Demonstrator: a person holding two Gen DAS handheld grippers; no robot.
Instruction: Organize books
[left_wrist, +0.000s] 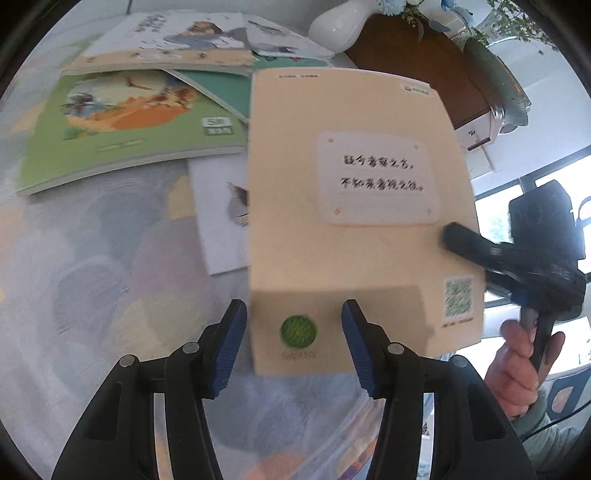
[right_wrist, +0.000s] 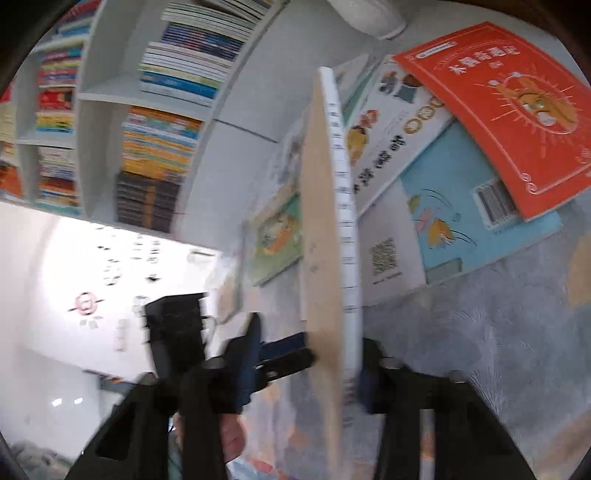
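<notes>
A cream-covered book (left_wrist: 354, 229) with a white label is held up above the table. My right gripper (left_wrist: 454, 236) comes in from the right and grips its right edge. In the right wrist view the same book (right_wrist: 325, 236) stands edge-on between my right gripper's fingers (right_wrist: 306, 365), which look shut on it. My left gripper (left_wrist: 293, 343) is open; its blue-padded fingers (left_wrist: 229, 343) straddle the book's lower edge without clamping it. It also shows at lower left in the right wrist view (right_wrist: 255, 354).
Other books lie on the patterned tablecloth (left_wrist: 92, 295): a green one (left_wrist: 129, 122), an illustrated one (left_wrist: 166, 40), a white one (left_wrist: 225, 221), a red one (right_wrist: 506, 110) and a light blue one (right_wrist: 476, 218). A white vase (left_wrist: 340, 26) and a bookshelf (right_wrist: 147, 110) stand behind.
</notes>
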